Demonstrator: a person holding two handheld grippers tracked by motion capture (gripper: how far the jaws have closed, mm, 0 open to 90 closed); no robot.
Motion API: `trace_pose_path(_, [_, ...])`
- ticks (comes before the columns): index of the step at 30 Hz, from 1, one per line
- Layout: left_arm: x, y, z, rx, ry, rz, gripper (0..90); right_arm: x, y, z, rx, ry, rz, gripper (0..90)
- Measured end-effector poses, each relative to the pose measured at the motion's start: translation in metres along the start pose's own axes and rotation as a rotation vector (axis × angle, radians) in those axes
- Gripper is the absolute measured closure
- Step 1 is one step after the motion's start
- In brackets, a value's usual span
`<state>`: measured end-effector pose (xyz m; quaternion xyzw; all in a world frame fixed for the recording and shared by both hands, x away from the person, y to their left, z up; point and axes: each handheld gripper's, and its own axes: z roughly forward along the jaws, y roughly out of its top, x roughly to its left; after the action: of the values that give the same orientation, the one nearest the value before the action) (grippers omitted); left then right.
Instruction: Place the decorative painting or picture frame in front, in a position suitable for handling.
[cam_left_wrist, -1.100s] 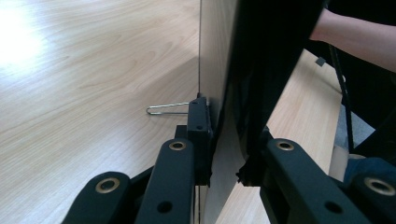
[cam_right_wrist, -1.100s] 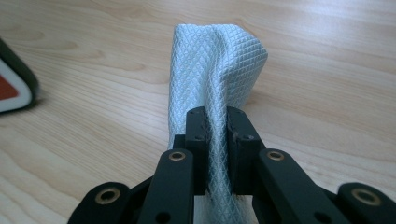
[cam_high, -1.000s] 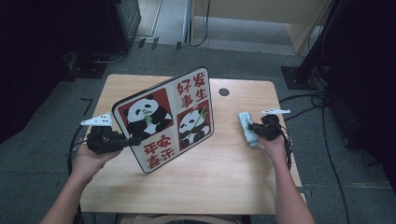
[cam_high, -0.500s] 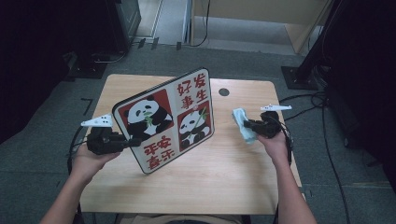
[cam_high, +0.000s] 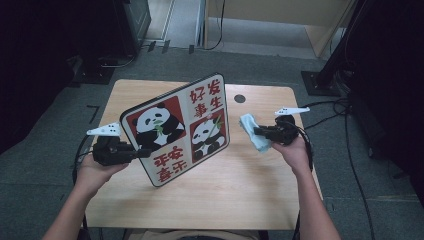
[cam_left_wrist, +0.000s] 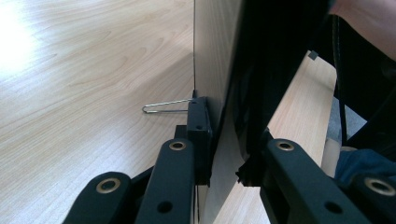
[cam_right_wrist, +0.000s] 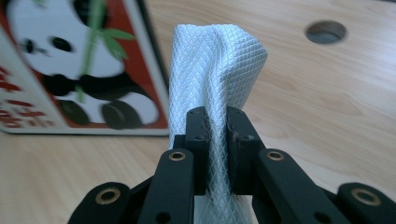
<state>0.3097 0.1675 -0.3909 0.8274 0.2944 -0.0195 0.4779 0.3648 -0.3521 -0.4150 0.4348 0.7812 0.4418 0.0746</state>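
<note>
Fig. High view plus both gripper views. The left gripper (cam_high: 131, 153) clamps the near-left edge of the panda board (cam_high: 177, 130), jaws closed onto the panel; the board stands tilted on its lower edge on the table (cam_high: 240, 190), printed face toward the person. The right gripper (cam_high: 261, 132) pinches a folded white cloth (cam_high: 251, 131), jaws nearly together w/ the fabric between the pads.

Change vs. earlier frames: the right hand has lifted and shifted left, so the cloth, previously lower and well right of the board, now sits just beside its right edge, approx. level w/ the smaller panda. Not yet touching, as far as the high view shows. Board and left gripper unchanged.

Meaning: likely approach phase of wiping the board face; contact w/ the surface comes next, left grip serving as brace.
</note>
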Motion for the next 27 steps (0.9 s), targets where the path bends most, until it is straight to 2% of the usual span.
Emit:
trace_pose_path(2, [0.001, 0.000, 0.000, 0.000, -0.004, 0.001, 79.0, 0.004, 0.005, -0.003, -0.013, 0.052, -0.017, 81.9])
trace_pose_path(6, [0.001, 0.000, 0.000, 0.003, -0.004, 0.007, 79.0, 0.010, 0.013, -0.007, -0.015, 0.072, -0.043, 82.0])
trace_pose_path(10, [0.001, 0.000, -0.001, 0.006, -0.010, 0.008, 78.9, 0.019, 0.022, -0.010, -0.021, 0.123, -0.079, 82.1])
trace_pose_path(13, [0.002, 0.001, -0.002, 0.012, -0.013, 0.011, 79.0, 0.027, 0.031, -0.014, -0.028, 0.127, -0.106, 82.1])
trace_pose_path(23, [0.004, 0.001, -0.001, 0.009, -0.019, 0.008, 78.9, 0.044, 0.067, -0.017, -0.075, 0.228, -0.164, 82.1])
trace_pose_path(27, [0.004, 0.001, -0.001, 0.010, -0.022, 0.011, 78.9, 0.048, 0.082, -0.016, -0.087, 0.243, -0.187, 82.1])
